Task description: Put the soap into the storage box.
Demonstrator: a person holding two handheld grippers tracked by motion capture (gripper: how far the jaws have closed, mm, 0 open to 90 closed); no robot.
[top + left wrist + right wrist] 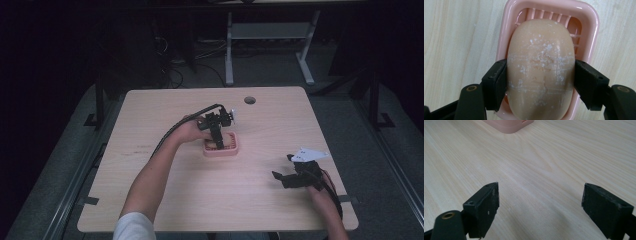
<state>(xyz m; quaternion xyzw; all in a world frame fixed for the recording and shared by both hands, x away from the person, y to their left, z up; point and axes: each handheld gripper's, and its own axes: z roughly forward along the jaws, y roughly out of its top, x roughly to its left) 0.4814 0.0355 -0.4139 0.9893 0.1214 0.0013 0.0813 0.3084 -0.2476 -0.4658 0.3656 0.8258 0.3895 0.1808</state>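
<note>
A pink soap dish [232,149] sits near the middle of the wooden table [165,190]. In the left gripper view a beige bar of soap [541,67], flecked with white, lies over the dish [589,27], and my left gripper [541,82] is shut on its two long sides. From above, that left gripper [218,142] points down into the dish. My right gripper [282,172] rests low over the table at the near right, open with nothing between its jaws. The right gripper [540,207] view has a corner of the dish [509,125] at its top edge.
A round cable hole [250,100] is near the table's far edge. Behind the table stand a white desk frame [270,35] and floor cables. A black cable trails from the left gripper along the forearm.
</note>
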